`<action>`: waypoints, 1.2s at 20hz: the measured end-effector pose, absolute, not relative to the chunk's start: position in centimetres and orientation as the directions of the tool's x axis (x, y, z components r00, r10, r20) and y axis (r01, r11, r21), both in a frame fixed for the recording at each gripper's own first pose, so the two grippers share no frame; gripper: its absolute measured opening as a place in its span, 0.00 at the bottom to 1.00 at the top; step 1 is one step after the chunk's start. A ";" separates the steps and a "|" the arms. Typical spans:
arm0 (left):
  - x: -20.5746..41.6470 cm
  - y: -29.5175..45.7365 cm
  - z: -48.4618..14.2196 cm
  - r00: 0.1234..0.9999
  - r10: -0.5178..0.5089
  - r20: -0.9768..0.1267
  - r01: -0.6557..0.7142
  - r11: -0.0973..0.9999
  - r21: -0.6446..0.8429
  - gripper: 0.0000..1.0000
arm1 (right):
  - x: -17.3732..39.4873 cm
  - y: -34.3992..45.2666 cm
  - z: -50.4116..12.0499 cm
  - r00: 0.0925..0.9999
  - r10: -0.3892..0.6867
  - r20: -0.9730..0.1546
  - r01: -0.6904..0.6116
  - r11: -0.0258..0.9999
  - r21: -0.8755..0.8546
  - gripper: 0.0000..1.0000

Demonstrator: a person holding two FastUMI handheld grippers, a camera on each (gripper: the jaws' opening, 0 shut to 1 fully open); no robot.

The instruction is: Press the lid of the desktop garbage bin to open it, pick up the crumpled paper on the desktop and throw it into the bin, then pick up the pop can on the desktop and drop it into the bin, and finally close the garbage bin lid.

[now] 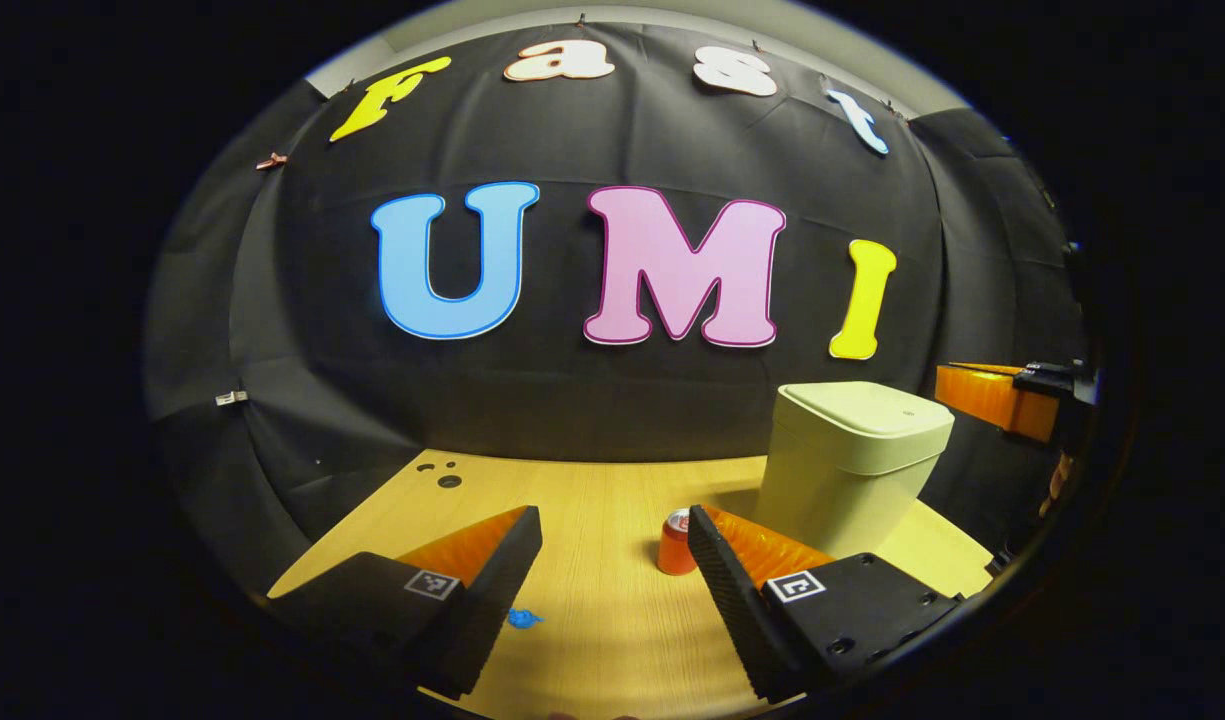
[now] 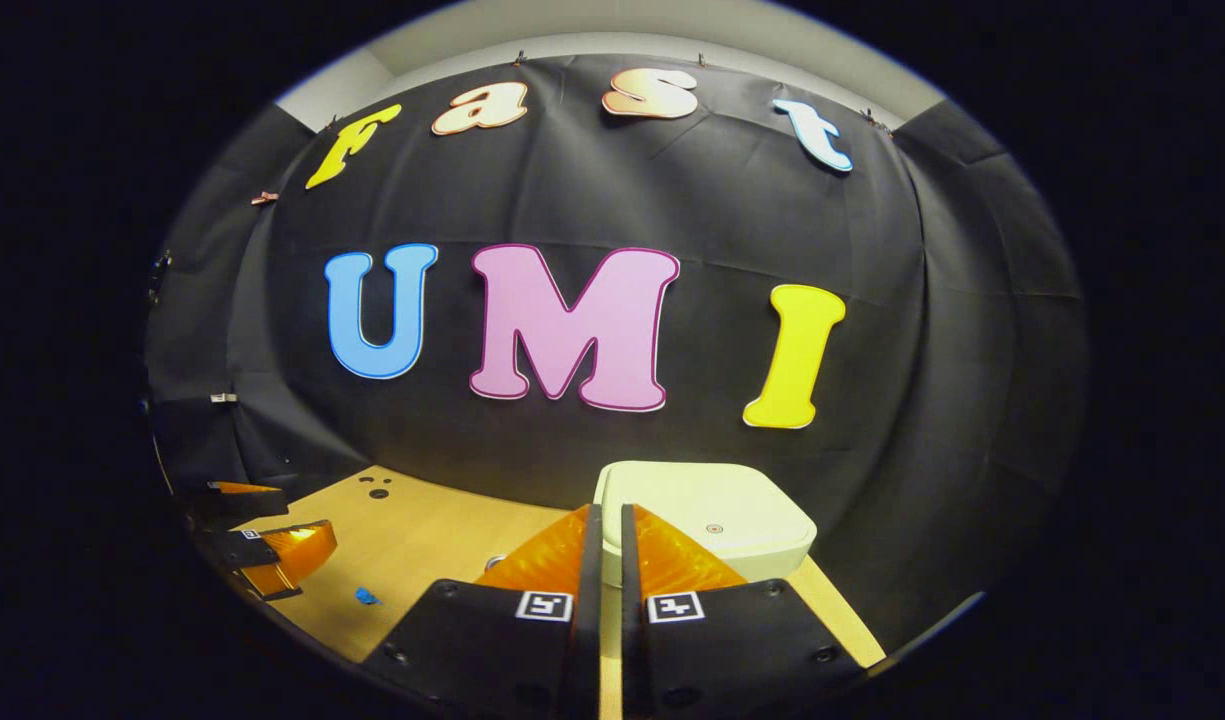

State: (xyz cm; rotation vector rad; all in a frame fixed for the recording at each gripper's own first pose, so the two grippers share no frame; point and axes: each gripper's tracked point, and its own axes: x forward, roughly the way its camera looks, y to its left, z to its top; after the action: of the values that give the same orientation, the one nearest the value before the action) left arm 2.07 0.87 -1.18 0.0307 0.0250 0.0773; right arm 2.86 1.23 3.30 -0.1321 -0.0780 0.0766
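Observation:
A pale cream desktop bin (image 1: pixel 852 455) stands at the right of the wooden table with its lid (image 2: pixel 717 520) down. An orange pop can (image 1: pixel 675 548) stands upright just left of the bin, right by the tip of one finger of my left gripper (image 1: pixel 607 525). That gripper is open and holds nothing. A small blue crumpled paper (image 1: pixel 522 618) lies on the table near its other finger, also seen as the blue paper (image 2: pixel 367 597). My right gripper (image 2: pixel 607 520) is shut and empty, its tips over the near edge of the lid; I cannot tell whether they touch it.
The wooden table (image 1: pixel 592 500) ends at the black cloth wall behind the bin. A few small dark holes (image 1: pixel 442 472) mark its far left corner. The left gripper (image 2: pixel 272 550) appears far left in the right gripper view, and the right gripper (image 1: pixel 1002 400) far right beside the bin.

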 end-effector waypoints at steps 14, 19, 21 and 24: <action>2.0 0.1 -1.9 0.997 0.069 -0.046 -0.067 0.997 0.042 0.95 | 5.3 -0.4 3.4 0.990 0.142 0.014 -0.140 0.982 -0.129 0.05; 2.0 0.2 -2.4 0.996 0.074 -0.055 -0.071 0.996 0.046 0.96 | 8.2 -3.1 2.9 0.996 0.085 -0.034 -0.088 0.988 -0.125 0.05; 2.1 0.5 -2.5 0.995 0.080 -0.059 -0.078 0.996 0.040 0.96 | 9.7 -4.0 1.7 0.994 0.071 -0.086 -0.080 0.991 -0.108 0.05; 2.1 0.9 -2.7 0.993 0.094 -0.066 -0.092 0.995 0.037 0.96 | 11.4 -5.3 0.6 0.990 0.043 -0.138 -0.054 0.995 -0.079 0.05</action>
State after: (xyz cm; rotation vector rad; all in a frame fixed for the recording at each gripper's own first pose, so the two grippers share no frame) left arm 2.07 0.93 -2.71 0.0337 0.0673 0.0930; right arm 11.38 -5.29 0.65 -0.0829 0.1363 0.0487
